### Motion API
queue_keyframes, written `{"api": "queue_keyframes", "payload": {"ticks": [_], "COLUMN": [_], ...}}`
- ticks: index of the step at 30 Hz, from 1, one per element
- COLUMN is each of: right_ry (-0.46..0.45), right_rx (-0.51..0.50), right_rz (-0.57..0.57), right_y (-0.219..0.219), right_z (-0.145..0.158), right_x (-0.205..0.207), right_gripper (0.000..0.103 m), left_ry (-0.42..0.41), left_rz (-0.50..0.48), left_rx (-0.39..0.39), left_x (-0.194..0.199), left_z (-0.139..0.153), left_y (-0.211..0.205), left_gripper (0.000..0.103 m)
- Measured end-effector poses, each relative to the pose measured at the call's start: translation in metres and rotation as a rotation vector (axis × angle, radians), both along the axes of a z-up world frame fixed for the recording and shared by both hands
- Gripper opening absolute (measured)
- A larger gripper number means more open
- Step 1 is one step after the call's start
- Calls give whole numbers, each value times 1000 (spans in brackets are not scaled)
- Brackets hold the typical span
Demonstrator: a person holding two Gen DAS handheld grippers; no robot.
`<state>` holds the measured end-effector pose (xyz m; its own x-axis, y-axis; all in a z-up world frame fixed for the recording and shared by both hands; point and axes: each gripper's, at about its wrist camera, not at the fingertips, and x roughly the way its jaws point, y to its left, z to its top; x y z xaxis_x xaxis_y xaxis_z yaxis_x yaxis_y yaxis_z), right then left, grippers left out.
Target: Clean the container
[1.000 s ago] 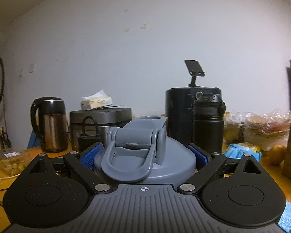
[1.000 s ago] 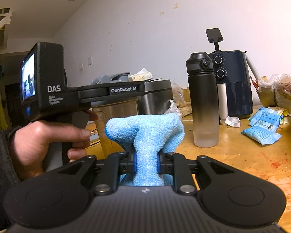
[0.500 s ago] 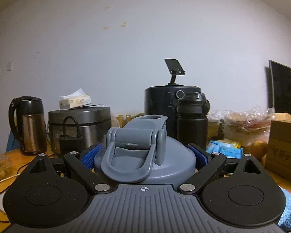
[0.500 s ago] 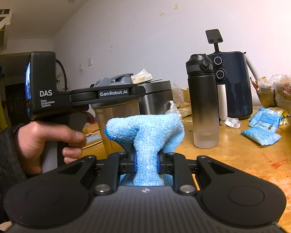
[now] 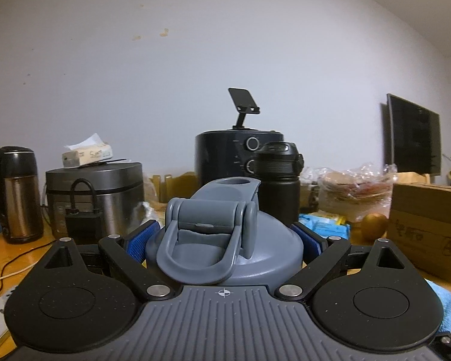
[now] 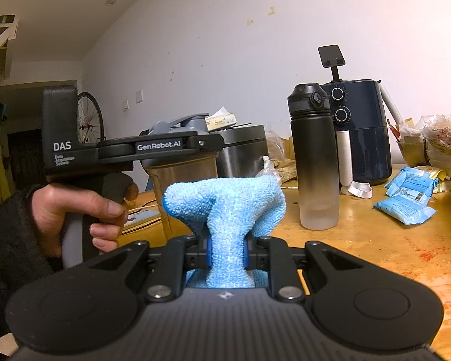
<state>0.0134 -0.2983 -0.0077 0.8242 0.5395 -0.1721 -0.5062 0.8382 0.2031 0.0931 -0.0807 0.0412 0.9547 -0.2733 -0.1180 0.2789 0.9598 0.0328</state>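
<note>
It was a lived-in home, its wooden table (image 6: 375, 240) crowded with kitchen goods: a dark navy air fryer with two dials (image 6: 360, 129), a steel rice cooker (image 5: 105, 192), a black-and-copper electric kettle (image 5: 15, 195) and bagged food in clear plastic (image 5: 351, 186). A bicycle wheel (image 6: 90, 117) leaned by a dim doorway, and a dark flat screen (image 5: 413, 138) hung on the white wall.

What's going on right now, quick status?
Left gripper jaws clamped on the grey-lidded container. Right gripper jaws pinching the blue cloth. Cloth not yet touching container. Black bottle close by.
</note>
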Motion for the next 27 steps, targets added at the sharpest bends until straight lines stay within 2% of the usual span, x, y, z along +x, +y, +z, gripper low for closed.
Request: {"api": "queue_keyframes", "payload": {"ticks": [27], "right_ry": [-7], "right_rx": [-1], "right_rz": [29], "right_y": [9], "right_z": [4], "right_x": [2], "right_gripper": [15], "left_ry": [6], "left_rz": [-358], "left_rx": [-6], "left_x": [16], "left_z": [-5], "left_y": [34], "left_gripper": [94]}}
